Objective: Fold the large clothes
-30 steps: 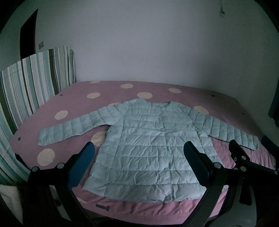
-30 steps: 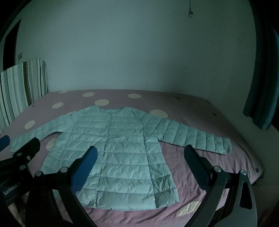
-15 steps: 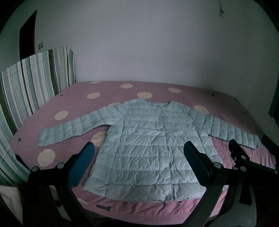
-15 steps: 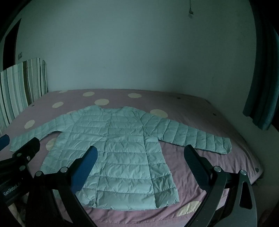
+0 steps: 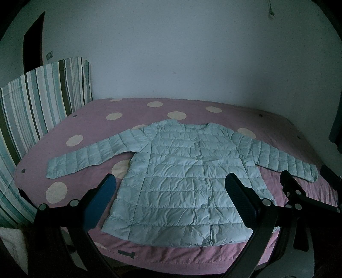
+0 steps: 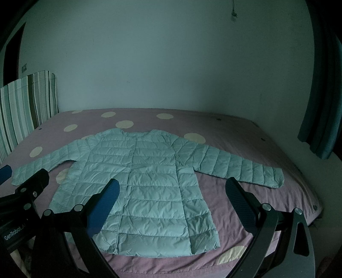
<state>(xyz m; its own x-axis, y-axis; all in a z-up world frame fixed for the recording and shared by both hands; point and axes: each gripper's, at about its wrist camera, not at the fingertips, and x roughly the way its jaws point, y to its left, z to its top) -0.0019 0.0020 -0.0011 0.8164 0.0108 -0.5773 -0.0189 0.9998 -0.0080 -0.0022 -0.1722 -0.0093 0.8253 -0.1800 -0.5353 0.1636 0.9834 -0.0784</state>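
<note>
Left claw (image 5: 170,188) hangs wide, holding nothing, above the near edge of the bed; its two blue-padded fingers frame the lower half of the jacket without touching it. Right claw (image 6: 172,192) is likewise spread wide and empty, off to the right of the other, its fingers over the jacket's hem and the bare sheet beside it. Each claw shows at the edge of the other's view.

The bed (image 5: 192,109) fills the room's floor up to the pale wall (image 5: 192,53); its pink sheet carries cream dots. A striped headboard (image 5: 36,100) stands at the bed's left end. A dark teal curtain (image 6: 320,96) hangs at the right, beyond the bed's foot.

The jacket (image 5: 181,181), light blue and quilted, lies flat on the sheet, front up and buttoned, collar toward the wall and hem toward the near edge. Its left sleeve (image 5: 85,156) stretches out toward the headboard; its right sleeve (image 6: 239,169) reaches toward the curtain side. Nothing lies on the jacket, and nothing stands between the claws and it. A small cord end (image 6: 234,14) hangs high on the wall.

Against the pictures of a second ago, both claws and the jacket sit just as they did.
</note>
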